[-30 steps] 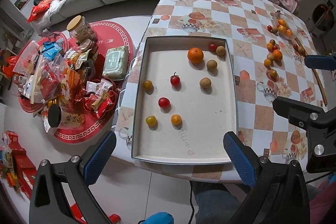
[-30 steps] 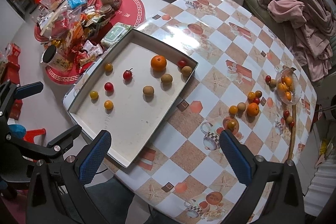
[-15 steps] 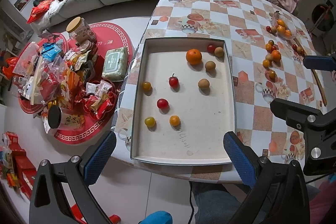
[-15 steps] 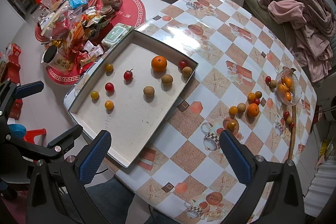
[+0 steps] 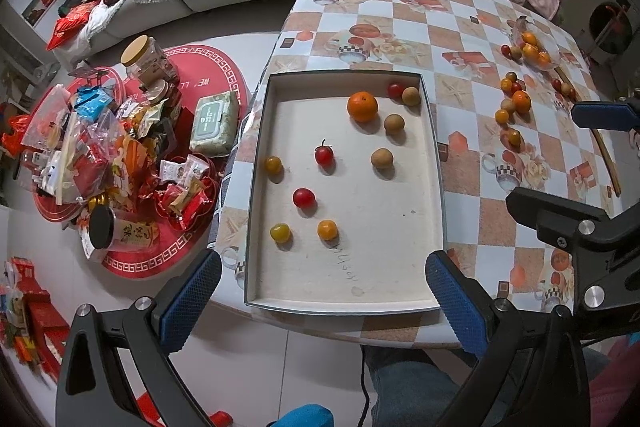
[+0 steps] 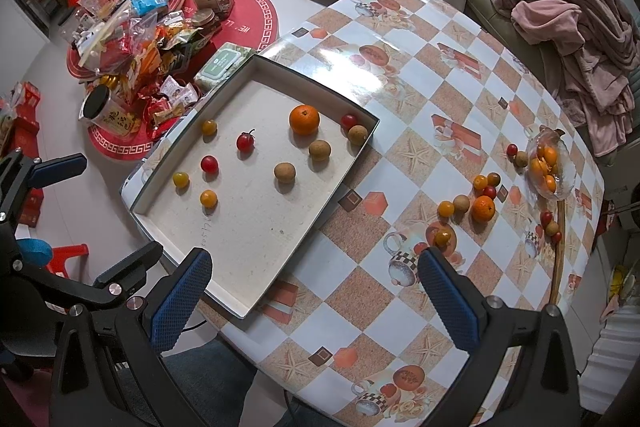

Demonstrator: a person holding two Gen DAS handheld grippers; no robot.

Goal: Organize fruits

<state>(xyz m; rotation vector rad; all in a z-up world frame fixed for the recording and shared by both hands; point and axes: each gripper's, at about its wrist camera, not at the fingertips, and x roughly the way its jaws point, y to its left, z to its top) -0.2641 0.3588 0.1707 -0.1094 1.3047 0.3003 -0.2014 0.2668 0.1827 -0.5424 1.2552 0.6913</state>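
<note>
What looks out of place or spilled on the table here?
Loose fruit lies scattered on the tablecloth beside the glass bowl, outside the tray. The tray itself sits askew, its near-left corner overhanging the table edge.

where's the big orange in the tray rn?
Big orange sits toward the tray's far right corner, near a red cherry tomato and a brown longan; both views show it.

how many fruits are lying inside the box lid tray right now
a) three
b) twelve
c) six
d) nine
d) nine lie in the tray: one mandarin orange, three red cherry tomatoes, three yellow-orange cherry tomatoes and three brown longans, all apart from the open tongs.
</note>
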